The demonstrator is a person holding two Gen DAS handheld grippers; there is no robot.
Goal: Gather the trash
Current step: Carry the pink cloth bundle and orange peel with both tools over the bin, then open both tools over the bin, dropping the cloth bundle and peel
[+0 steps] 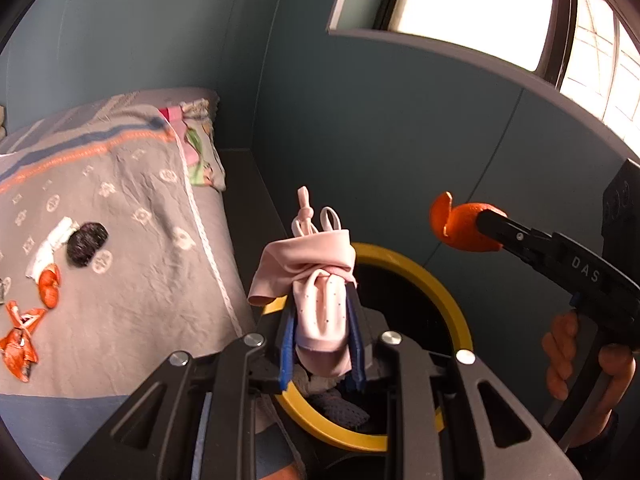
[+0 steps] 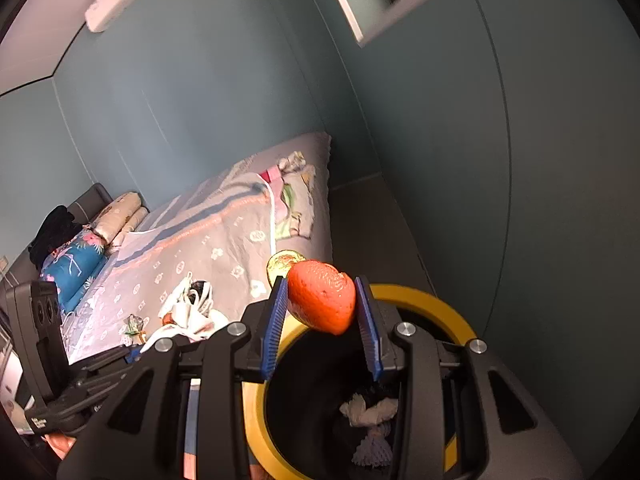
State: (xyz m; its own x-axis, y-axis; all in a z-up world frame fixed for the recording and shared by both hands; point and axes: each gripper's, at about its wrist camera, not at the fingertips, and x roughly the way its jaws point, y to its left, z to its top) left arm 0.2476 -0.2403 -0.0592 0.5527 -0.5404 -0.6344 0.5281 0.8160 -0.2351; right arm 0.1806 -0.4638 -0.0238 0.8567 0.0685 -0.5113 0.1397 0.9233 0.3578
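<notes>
My left gripper (image 1: pixel 320 312) is shut on a crumpled pink face mask (image 1: pixel 316 276) and holds it above the yellow-rimmed black bin (image 1: pixel 448 292). My right gripper (image 2: pixel 322 300) is shut on a piece of orange peel (image 2: pixel 322 302), also over the bin (image 2: pixel 420 296); it shows in the left wrist view (image 1: pixel 492 226) with the peel (image 1: pixel 460 226). Crumpled tissue and other trash (image 2: pixel 370 412) lie inside the bin. More trash lies on the bed: orange peels (image 1: pixel 50 284), an orange wrapper (image 1: pixel 20 340), a white tissue (image 1: pixel 50 246) and a dark scrap (image 1: pixel 86 242).
The bed with a grey patterned blanket (image 1: pixel 132 240) is to the left of the bin. A teal wall (image 1: pixel 400 140) stands behind the bin, with a window (image 1: pixel 472 4) above. Pillows (image 2: pixel 120 216) lie at the bed's far end. A green-yellow wrapper (image 2: pixel 282 262) lies at the bed's edge.
</notes>
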